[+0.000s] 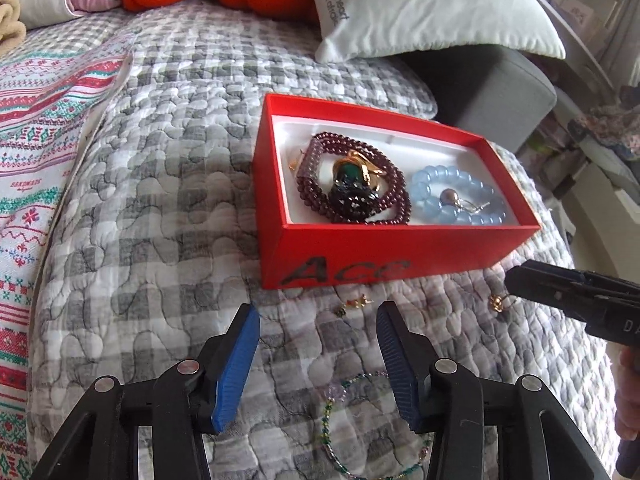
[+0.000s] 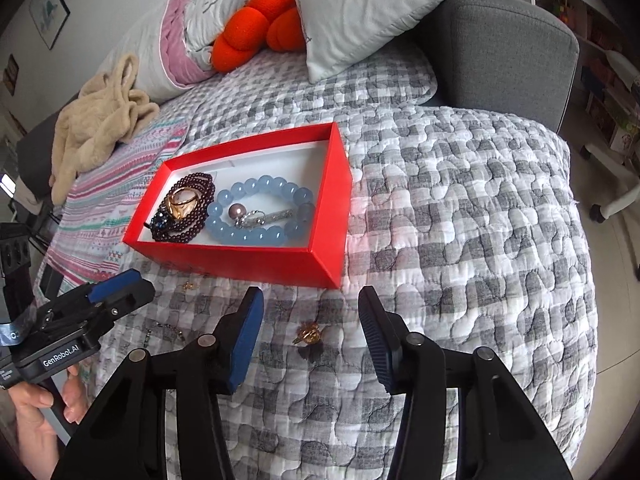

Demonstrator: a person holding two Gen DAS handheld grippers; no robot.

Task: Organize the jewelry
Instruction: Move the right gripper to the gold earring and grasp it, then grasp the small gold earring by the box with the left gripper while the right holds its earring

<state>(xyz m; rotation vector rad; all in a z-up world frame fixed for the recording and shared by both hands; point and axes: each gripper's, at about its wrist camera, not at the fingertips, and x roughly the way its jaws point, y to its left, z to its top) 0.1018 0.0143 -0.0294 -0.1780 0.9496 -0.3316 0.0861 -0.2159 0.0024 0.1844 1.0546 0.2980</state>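
While the right gripper (image 2: 310, 344) hangs with its blue-padded jaws spread wide and empty, a small gold earring (image 2: 307, 334) lies on the grey-and-white quilted bedspread (image 2: 460, 240) between them, near the front wall of the red cardboard box (image 2: 256, 258). It looks light, hard and slippery, likely to sink into the soft quilt, so pinching its rounded body low seems best. The left gripper (image 1: 318, 354), equally wide and empty, hovers over a thin green beaded chain (image 1: 332, 432), limp and probably tangle-prone. A tiny gold-and-green piece (image 1: 354, 304) sits just beyond.
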